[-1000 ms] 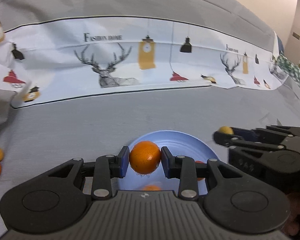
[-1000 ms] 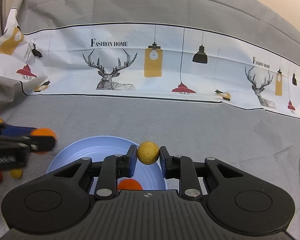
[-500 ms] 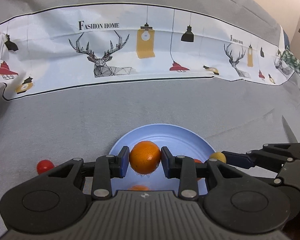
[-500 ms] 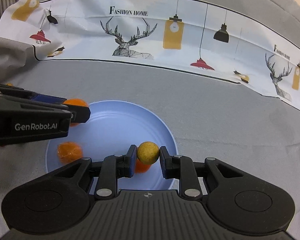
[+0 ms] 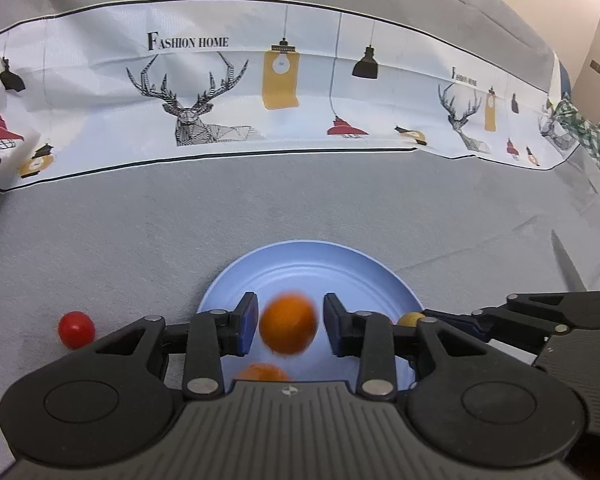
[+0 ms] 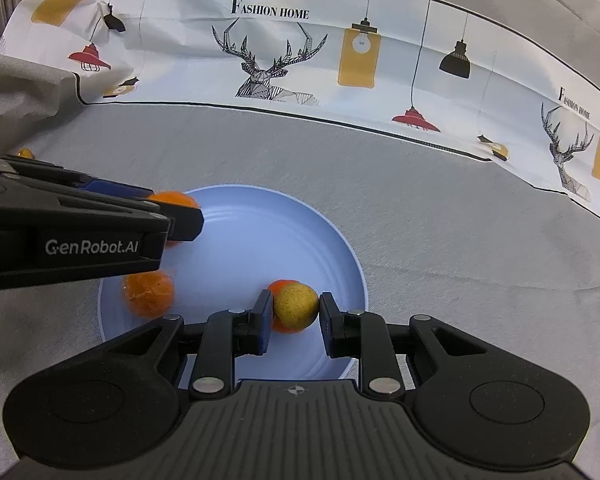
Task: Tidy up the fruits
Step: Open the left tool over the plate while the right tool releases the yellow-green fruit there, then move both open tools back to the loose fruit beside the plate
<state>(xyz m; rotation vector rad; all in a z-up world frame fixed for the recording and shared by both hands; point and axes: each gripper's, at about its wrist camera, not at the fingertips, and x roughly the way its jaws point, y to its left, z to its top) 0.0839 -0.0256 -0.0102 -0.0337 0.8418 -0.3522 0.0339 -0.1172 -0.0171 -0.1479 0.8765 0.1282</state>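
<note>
A light blue plate (image 5: 308, 264) (image 6: 260, 240) lies on the grey cloth. My left gripper (image 5: 289, 326) is open over the plate; an orange (image 5: 288, 327), blurred, sits between its parted jaws without touching them. Another orange (image 5: 262, 372) lies on the plate below it. In the right wrist view the left gripper (image 6: 180, 224) reaches in from the left beside that orange (image 6: 172, 202). My right gripper (image 6: 294, 307) is shut on a small yellow fruit (image 6: 295, 306) over the plate, with two more oranges (image 6: 149, 293) (image 6: 282, 285) on the plate.
A small red fruit (image 5: 76, 329) lies on the cloth left of the plate. A small orange fruit (image 6: 25, 154) lies far left. A printed white cloth (image 5: 260, 80) with deer and lamps runs along the back. A green checked cloth (image 5: 596, 140) is at the far right.
My left gripper has opened and let go of the orange, which is dropping toward the plate. My right gripper has moved further over the plate, still holding the yellow fruit.
</note>
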